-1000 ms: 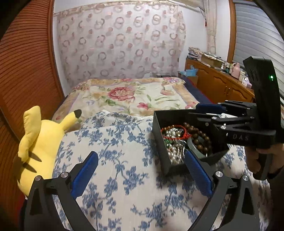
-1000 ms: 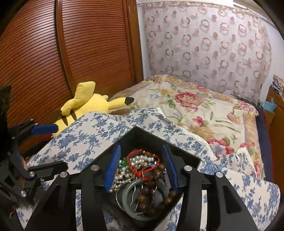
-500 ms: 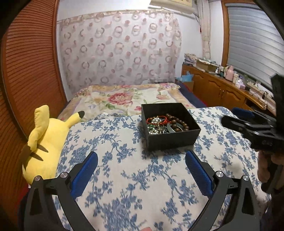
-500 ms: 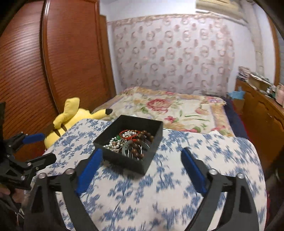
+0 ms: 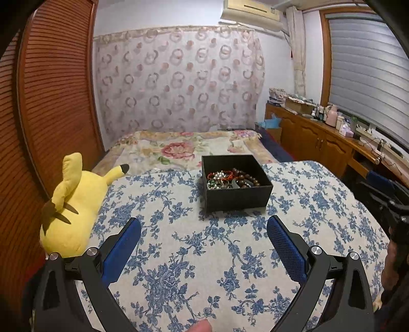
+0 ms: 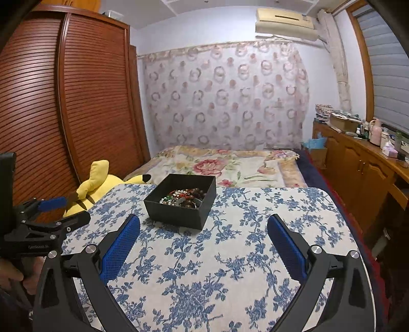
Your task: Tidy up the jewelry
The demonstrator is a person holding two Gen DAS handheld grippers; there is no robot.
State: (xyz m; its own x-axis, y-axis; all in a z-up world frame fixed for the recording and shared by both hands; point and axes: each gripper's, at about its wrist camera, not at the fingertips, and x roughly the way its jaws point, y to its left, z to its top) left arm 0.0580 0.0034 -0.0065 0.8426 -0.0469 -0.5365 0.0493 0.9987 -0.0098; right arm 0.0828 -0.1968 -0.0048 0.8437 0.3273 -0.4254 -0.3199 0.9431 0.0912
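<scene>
black box [image 5: 236, 182] heaped with beaded jewelry [image 5: 231, 178] parked mid-worktop [image 5: 179, 245], both hand-held grippers, left [image 5: 203, 251] and right [image 6: 203, 251], spread wide and empty just short of box, right jaws just opened, likely freeing box for sorting.

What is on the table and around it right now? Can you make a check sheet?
Surface: table under a blue-flowered cloth, mostly bare.
Job's things: open black box holding tangled beads and bracelets.
Clutter: yellow plush toy at the table's left edge.
Grippers: left gripper open and empty; right gripper open and empty, its jaws have just been opening. Neither touches the box.
Cables: thin cables on the sideboard by the window.
Surroundings: bed, wooden wardrobe, patterned curtain, air conditioner.
</scene>
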